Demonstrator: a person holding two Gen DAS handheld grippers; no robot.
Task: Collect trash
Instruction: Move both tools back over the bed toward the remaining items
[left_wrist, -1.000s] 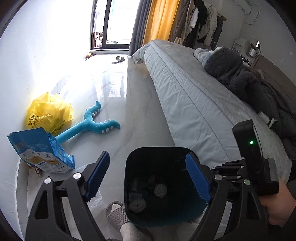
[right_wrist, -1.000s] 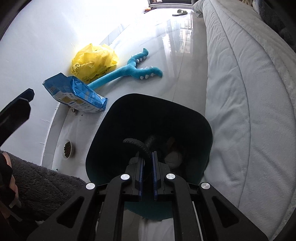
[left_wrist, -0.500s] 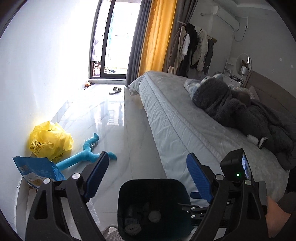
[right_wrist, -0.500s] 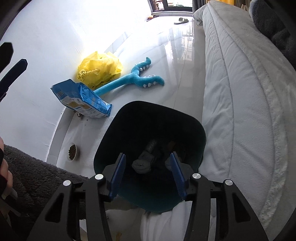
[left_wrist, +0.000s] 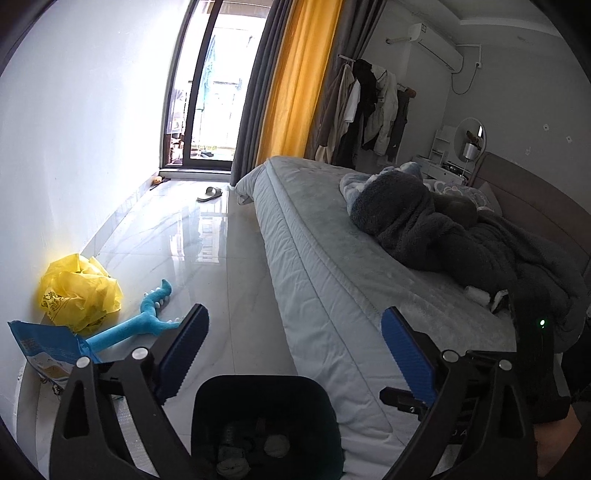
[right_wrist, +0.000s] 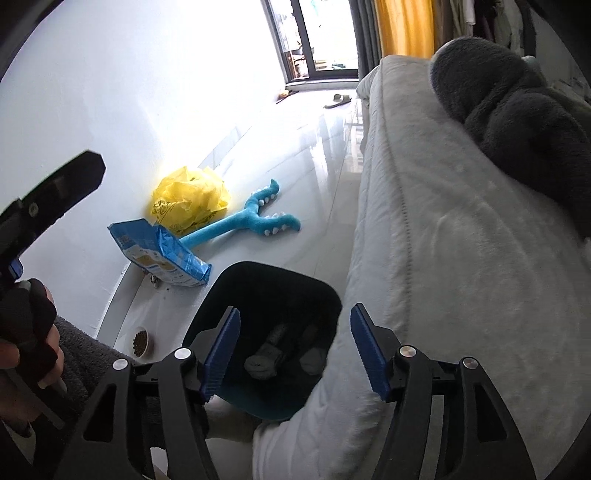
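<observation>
R gripper (right_wrist: 293, 350): jaws opening, nothing seen betw. the blue pads; held directly above the bin mouth.
L gripper (left_wrist: 293, 354): jaws opening, already wide, nothing betw. them; bin seen just below and ahead.
Waste bin (right_wrist: 325, 295): dark, rounded-square mouth, set on the floor touching the bed's side. Several crumpled grey lumps and a dark ridged item are seen at the bottom.
Pet-food dish (right_wrist: 140, 341): small, kibble inside, on the floor just L of the bin. Not judged trash.
Blue bag (right_wrist: 162, 251): flat printed pouch, creased, top torn open, leaned near the wall base. Lies L of and beyond the bin; long axis runs roughly along the wall, slanting toward the bin. Judged the nearest trash left.
Key relation: bag is up-left of both tools; L gripper judged the nearer, being on that side. An approach across the bag's thin edge is judged best.
Yellow plastic bag (right_wrist: 190, 201): crumpled, printing on it, against the wall, just behind the blue bag. Soft, likely to collapse when pinched.
Plush toy (right_wrist: 243, 219): turquoise, long stem w/ forked end, white studs; lies betw. bags and bed. Not judged trash.
Bed (left_wrist: 332, 258): grey quilt, dark fleece heaped on top.
Slipper (left_wrist: 210, 192): far, near the balcony door.
</observation>
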